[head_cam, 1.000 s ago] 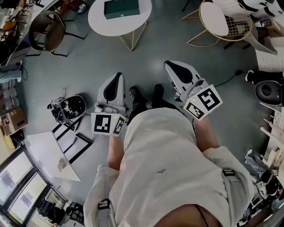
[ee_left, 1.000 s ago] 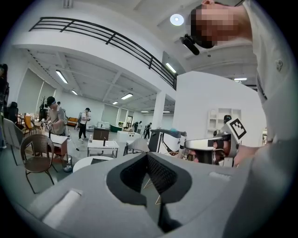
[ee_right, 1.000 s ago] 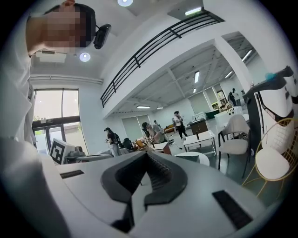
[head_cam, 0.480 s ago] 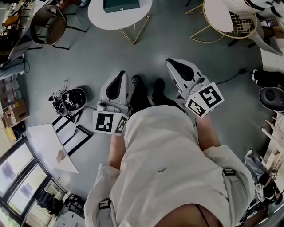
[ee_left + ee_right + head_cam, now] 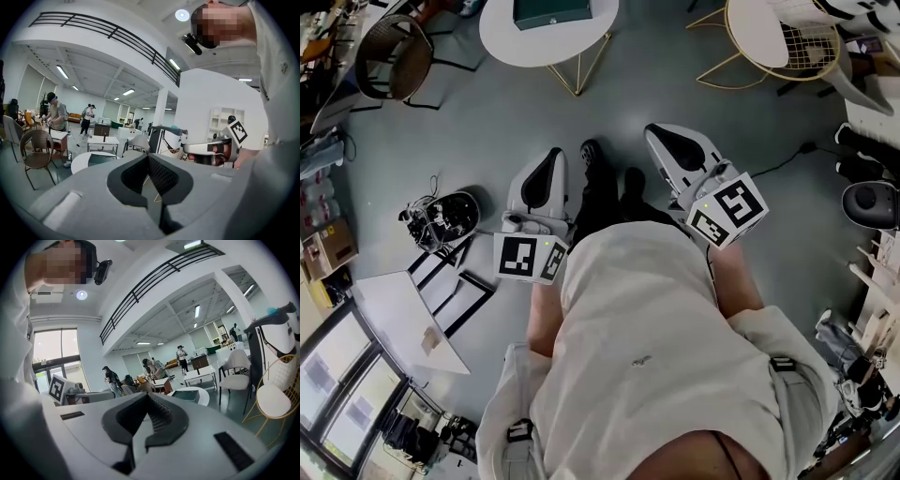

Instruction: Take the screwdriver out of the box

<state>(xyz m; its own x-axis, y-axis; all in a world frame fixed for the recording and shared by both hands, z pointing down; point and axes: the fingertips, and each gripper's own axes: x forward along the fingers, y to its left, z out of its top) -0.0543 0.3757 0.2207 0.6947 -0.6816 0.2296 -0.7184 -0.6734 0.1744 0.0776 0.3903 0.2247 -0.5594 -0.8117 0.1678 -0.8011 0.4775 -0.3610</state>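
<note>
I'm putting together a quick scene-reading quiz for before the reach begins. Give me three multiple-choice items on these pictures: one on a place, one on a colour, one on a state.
1. Where does the box sit?
A. on the floor
B. on the round white table
C. on a chair

2. What colour is the box?
A. red
B. yellow
C. dark green

3. How do the left gripper's fingers stand?
A. shut, with nothing between them
B. wide apart
C. shut on a screwdriver

Key:
1. B: the head view shows the box resting on that table.
2. C: the box reads dark green there.
3. A: the left gripper view shows the fingers meeting with nothing held.
</note>
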